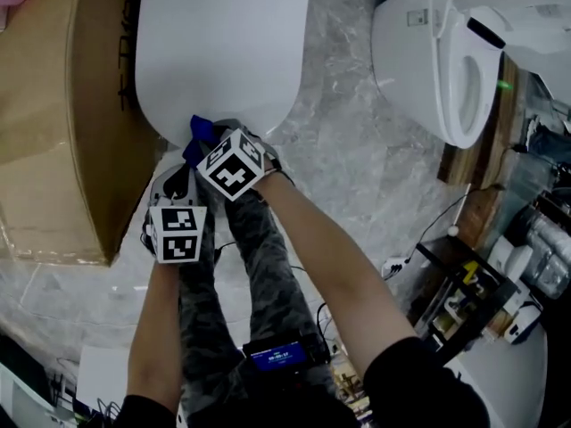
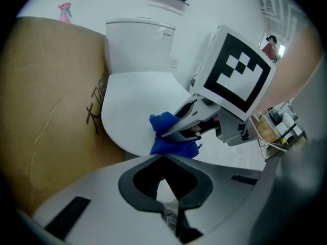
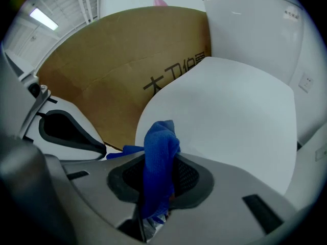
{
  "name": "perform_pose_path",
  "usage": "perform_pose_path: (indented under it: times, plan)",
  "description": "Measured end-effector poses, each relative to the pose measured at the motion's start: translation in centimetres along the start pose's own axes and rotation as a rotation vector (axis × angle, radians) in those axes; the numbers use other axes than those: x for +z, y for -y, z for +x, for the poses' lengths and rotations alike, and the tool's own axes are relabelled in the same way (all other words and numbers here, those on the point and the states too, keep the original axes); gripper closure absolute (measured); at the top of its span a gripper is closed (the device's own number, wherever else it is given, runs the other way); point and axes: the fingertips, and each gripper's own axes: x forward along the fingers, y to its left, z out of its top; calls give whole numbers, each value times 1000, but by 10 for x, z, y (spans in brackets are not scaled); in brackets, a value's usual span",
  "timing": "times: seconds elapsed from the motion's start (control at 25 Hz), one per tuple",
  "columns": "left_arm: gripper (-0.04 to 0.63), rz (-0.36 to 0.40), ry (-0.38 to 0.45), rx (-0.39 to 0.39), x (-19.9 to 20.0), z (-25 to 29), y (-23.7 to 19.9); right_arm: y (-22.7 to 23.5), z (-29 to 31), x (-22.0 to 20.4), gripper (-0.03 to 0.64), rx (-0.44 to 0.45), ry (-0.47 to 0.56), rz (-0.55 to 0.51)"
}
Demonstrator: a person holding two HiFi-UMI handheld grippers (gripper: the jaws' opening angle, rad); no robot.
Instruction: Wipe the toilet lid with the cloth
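Your right hand-held gripper (image 3: 156, 200) is clenched on the blue cloth (image 3: 159, 152), which stands up out of its jaws in a folded bunch. The head view puts that cloth (image 1: 198, 135) right at the near rim of the closed white toilet lid (image 1: 223, 43); from the left gripper view the bunch (image 2: 168, 134) overlaps that rim at its right side. Your left hand-held gripper (image 2: 164, 190) is clenched too, with nothing between its jaws, and it sits just beside the right one on the near left, off the lid.

In the head view the marker cubes and your forearms cover both sets of jaws, so you cannot tell there how hard the cloth presses on the lid. The lid's far end is cut off at the top edge.

The cardboard box (image 3: 112, 60) left of the toilet carries large black printed characters; the lid's edge covers part of them, so they don't read in full. The blue screen (image 1: 278, 357) at your waist is too small to read
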Motion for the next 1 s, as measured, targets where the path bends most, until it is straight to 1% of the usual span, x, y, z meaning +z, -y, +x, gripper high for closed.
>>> perform_pose_path:
  times: [0.24,0.44,0.6,0.72,0.84,1.0]
  plan:
    - [583,-6,6,-16,-6,-8,-14,-13,18,34,524,4,-12,-60]
    - [583,42,1,-41,-6,-11,-19,-9,26,56,523,-17,-15,-40]
    - [583,93,-3,-53,-2,-9,-20,5,23,63,523,-71,-15,-26]
    - [583,141,-1,-70,2,-7,-12,33,12,57,523,-125,-8,54]
    - [583,186,1,-84,4,-5,-4,61,-6,39,523,-187,-17,135]
    - [583,209,-6,-104,4,-5,9,83,-30,3,524,-249,-54,172]
